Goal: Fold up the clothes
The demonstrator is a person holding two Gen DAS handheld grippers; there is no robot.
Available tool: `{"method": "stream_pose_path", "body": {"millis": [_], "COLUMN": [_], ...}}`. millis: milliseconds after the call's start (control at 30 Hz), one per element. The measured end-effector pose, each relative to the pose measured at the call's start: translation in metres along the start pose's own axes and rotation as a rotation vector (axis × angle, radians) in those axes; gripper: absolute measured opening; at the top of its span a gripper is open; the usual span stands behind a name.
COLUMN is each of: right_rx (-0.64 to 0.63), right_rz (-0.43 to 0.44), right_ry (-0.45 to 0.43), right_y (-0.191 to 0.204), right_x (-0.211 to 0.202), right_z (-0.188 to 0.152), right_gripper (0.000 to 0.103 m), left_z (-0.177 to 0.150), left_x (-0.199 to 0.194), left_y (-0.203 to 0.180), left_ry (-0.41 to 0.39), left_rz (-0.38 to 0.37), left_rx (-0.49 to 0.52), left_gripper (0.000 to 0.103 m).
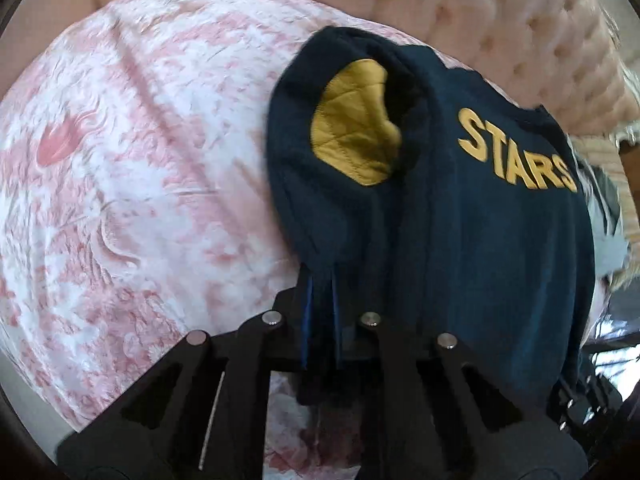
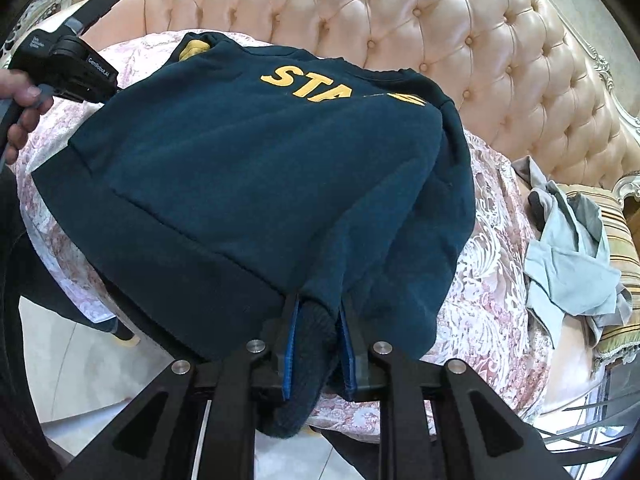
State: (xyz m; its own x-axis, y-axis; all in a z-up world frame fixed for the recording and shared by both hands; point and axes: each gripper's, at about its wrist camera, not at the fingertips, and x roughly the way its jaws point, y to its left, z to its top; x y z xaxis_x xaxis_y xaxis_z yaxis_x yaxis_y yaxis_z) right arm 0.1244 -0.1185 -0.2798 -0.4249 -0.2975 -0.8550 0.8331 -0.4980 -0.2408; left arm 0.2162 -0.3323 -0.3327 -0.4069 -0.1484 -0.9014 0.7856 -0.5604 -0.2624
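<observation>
A navy sweatshirt with yellow "STARS" lettering lies spread on a pink floral cover. One sleeve with a yellow quilted elbow patch is folded in over its body. My left gripper is shut on the sweatshirt's near edge, and navy cloth hangs down below its blue pads. In the right wrist view the sweatshirt fills the middle. My right gripper is shut on a ribbed bunch of it at the near corner. A hand holds the left gripper's housing at the far left edge.
A tufted peach backrest runs behind the cover. A loose pile of grey and pale blue clothes lies at the right beside a striped cushion. Pale floor tiles show below the seat's front edge.
</observation>
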Motion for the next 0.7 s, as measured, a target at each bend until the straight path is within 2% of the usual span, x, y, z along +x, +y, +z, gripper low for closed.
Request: {"method": "stream_pose_path", "body": {"millis": [67, 167, 367, 467, 533, 700], "right_rx": [-0.001, -0.004, -0.008, -0.008, -0.007, -0.003], "right_rz": [0.002, 0.002, 0.000, 0.003, 0.004, 0.011], "right_ry": [-0.001, 0.000, 0.002, 0.004, 0.007, 0.009], "right_y": [-0.001, -0.001, -0.001, -0.002, -0.002, -0.005], "right_x": [0.001, 0.001, 0.003, 0.003, 0.003, 0.004], "right_z": [-0.001, -0.002, -0.002, -0.004, -0.004, -0.005], "right_gripper": [0.019, 0.019, 0.019, 0.019, 0.019, 0.019], "left_z": [0.004, 0.021, 0.067, 0.076, 0.074, 0.034], "left_x": [-0.014, -0.041, -0.070, -0.062, -0.051, -0.011], "left_y": [-0.004, -0.004, -0.012, -0.009, 0.001, 0.015], "left_ry": [-0.024, -0.091, -0.273, -0.355, -0.338, -0.182], "left_rz": [0.032, 0.157, 0.628, 0.797, 0.837, 0.717], "left_rx": [0.040, 0.159, 0.566, 0.750, 0.819, 0.793], "left_gripper": [0.009, 0.009, 0.009, 0.010, 0.010, 0.014]}}
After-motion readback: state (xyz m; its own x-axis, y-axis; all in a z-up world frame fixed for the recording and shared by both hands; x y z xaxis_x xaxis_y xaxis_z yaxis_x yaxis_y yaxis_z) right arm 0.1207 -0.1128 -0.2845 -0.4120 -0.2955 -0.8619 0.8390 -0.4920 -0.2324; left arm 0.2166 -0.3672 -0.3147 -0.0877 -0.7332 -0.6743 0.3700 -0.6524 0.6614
